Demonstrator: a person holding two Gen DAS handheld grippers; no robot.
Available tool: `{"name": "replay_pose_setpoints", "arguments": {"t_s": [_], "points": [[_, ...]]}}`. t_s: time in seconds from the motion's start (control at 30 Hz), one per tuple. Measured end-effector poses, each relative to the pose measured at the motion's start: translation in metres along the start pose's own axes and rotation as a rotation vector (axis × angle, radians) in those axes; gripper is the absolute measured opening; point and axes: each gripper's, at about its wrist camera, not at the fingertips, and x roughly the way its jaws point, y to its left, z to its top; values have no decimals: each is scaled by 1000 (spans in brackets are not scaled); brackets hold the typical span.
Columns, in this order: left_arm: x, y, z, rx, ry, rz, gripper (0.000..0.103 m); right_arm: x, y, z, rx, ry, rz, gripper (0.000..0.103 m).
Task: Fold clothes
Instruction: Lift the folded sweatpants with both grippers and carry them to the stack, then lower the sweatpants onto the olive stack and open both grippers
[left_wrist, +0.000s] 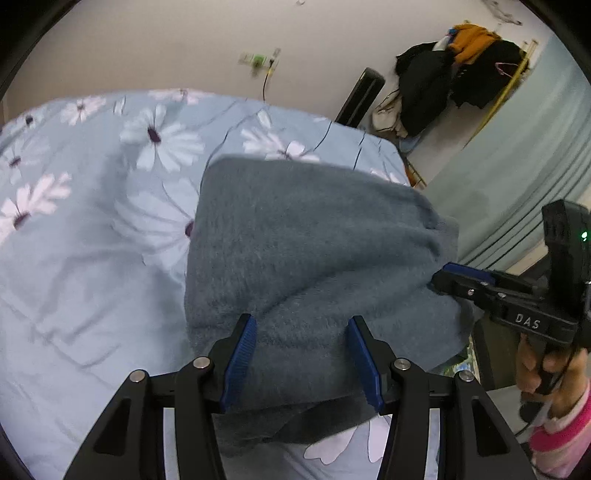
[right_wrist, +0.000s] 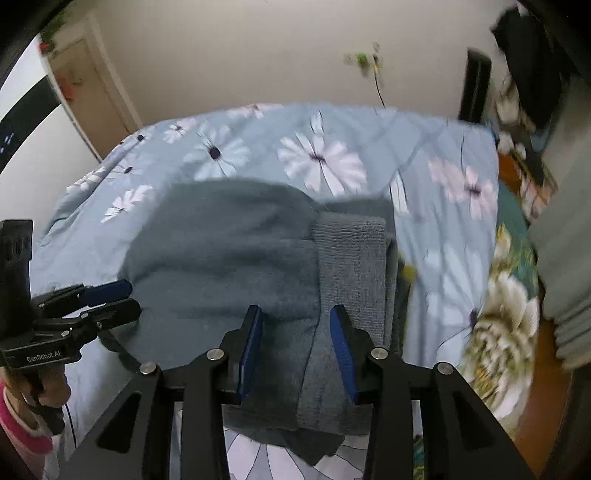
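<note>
A folded grey fuzzy sweater (left_wrist: 295, 251) lies on the flowered blue bedspread (left_wrist: 81, 258), near its front edge. My left gripper (left_wrist: 301, 328) is open, its blue pads on either side of the sweater's near edge. The right gripper (left_wrist: 439, 280) shows at the right of that view, touching the sweater's right edge. In the right wrist view the sweater (right_wrist: 221, 258) has a ribbed band (right_wrist: 351, 266) folded on top at its right. My right gripper (right_wrist: 297, 325) is open over the near edge by the band. The left gripper (right_wrist: 125, 299) is open at the sweater's left edge.
The bed (right_wrist: 443, 206) fills most of both views and drops off at the right. A pile of dark and orange clothes (left_wrist: 458, 74) sits by the wall beyond the bed. A green curtain (left_wrist: 535, 155) hangs on the right. A door (right_wrist: 92, 96) stands at far left.
</note>
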Motion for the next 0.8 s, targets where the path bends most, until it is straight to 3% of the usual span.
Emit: {"name": "replay_pose_setpoints", "arguments": {"t_s": [0.13, 0.3, 0.53, 0.73, 0.8], "points": [[-3, 0, 0, -28, -5, -7, 56, 8, -3, 0, 22, -11, -1, 39], [-33, -12, -13, 4, -36, 68, 56, -21, 6, -10, 62, -59, 5, 39], [-54, -26, -61, 34, -75, 188, 59, -43, 50, -62, 20, -94, 53, 47], [-53, -25, -95, 30, -89, 261, 59, -23, 75, -101, 18, -61, 54, 51], [-50, -24, -102, 27, -103, 283, 63, -16, 76, -109, 28, -51, 6, 52]]}}
